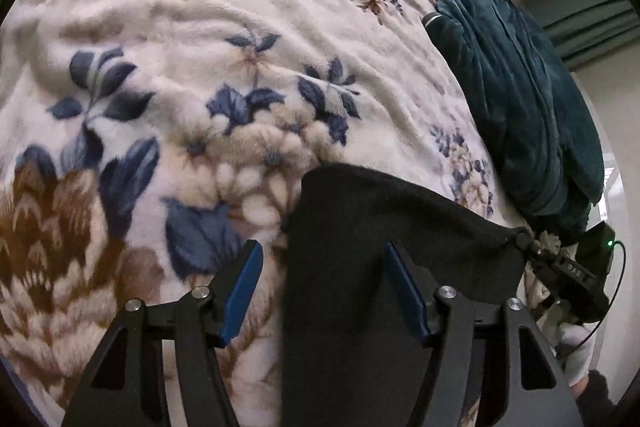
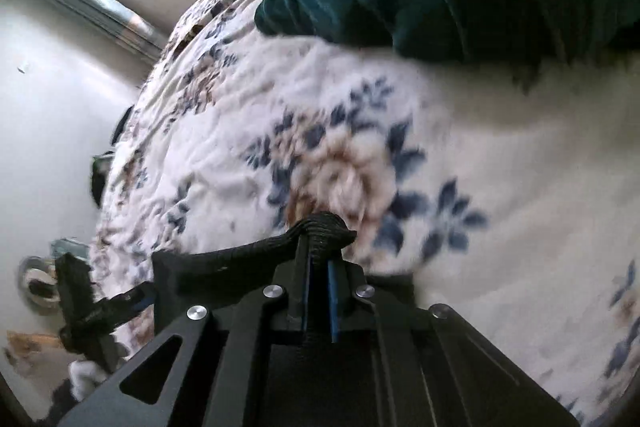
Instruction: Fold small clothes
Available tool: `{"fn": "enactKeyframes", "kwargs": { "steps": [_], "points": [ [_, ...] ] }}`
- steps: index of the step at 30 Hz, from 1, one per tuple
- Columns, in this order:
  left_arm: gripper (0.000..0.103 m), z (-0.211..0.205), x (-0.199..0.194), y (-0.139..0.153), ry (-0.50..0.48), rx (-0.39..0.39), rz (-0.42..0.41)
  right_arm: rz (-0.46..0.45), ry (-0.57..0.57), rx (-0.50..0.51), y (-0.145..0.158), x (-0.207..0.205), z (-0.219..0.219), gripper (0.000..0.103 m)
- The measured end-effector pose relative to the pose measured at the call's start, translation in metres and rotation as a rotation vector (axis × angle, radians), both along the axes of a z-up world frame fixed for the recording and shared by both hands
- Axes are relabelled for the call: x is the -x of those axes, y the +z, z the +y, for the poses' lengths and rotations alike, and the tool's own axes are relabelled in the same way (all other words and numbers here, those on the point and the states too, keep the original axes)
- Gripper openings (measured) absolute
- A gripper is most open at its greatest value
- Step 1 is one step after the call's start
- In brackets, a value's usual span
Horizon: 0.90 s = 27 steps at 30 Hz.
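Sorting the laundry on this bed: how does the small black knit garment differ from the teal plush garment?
The small black knit garment is flat, matte and lifted, pinched by the right gripper; the teal plush garment is bulkier, velvety, bunched in folds and untouched. Both are over the floral fleece blanket.

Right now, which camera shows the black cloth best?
The left wrist view: the black cloth spreads wide over the flowered blanket. The right wrist view shows only a bunched edge pinched in the right gripper.
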<state>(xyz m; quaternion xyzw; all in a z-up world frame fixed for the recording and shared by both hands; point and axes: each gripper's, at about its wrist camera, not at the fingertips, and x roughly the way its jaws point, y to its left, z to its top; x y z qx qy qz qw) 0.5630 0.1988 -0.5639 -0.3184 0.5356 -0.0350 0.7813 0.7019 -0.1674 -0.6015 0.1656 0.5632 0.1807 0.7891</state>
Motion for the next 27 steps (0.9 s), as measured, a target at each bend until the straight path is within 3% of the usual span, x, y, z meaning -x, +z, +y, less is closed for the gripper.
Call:
{"fn": "enactKeyframes", "kwargs": {
  "steps": [1,4,5,6,8,11,15,16,17,19,23,25,26,27],
  "points": [
    [0.061,0.001,-0.002,-0.002,0.003,-0.005,0.004,0.007,0.016,0.024,-0.003,-0.003,0.004,0.006],
    [0.061,0.004,-0.003,-0.005,0.014,0.006,0.017,0.148,0.015,0.078,-0.035,-0.014,0.003,0.008],
    [0.061,0.004,-0.002,-0.004,0.012,0.007,0.019,0.194,0.009,0.060,-0.041,-0.014,0.001,0.015],
    [0.061,0.004,0.000,-0.003,0.009,0.009,0.020,0.240,-0.010,0.022,-0.046,-0.013,-0.006,0.029],
    [0.061,0.003,0.007,-0.001,0.004,0.020,0.022,0.270,-0.060,-0.055,-0.040,0.000,-0.030,0.039],
    [0.061,-0.003,0.017,-0.003,-0.018,0.020,0.036,0.294,-0.056,-0.154,-0.032,0.027,-0.047,0.039],
    [0.061,-0.014,0.025,-0.010,-0.037,0.013,0.060,0.374,0.040,-0.072,-0.042,0.059,-0.036,0.038],
    [0.061,-0.017,0.026,-0.010,-0.040,0.010,0.060,0.374,0.046,-0.057,-0.046,0.068,-0.033,0.030],
    [0.061,-0.018,0.027,-0.009,-0.041,0.005,0.060,0.357,0.033,-0.034,-0.045,0.073,-0.034,0.001],
    [0.061,-0.021,0.027,-0.006,-0.047,-0.014,0.059,0.318,-0.001,0.008,-0.036,0.082,-0.038,0.001],
    [0.061,-0.026,0.022,0.002,-0.070,-0.051,0.049,0.245,-0.121,-0.003,-0.001,0.101,-0.067,0.000],
    [0.061,-0.027,0.017,0.005,-0.079,-0.073,0.043,0.253,-0.134,-0.016,0.005,0.105,-0.076,0.001],
    [0.061,-0.027,0.015,0.007,-0.081,-0.078,0.040,0.288,-0.122,-0.072,0.000,0.103,-0.080,0.001],
    [0.061,-0.028,0.013,0.008,-0.081,-0.083,0.038,0.330,-0.114,-0.103,-0.005,0.102,-0.081,0.008]
  ]
}}
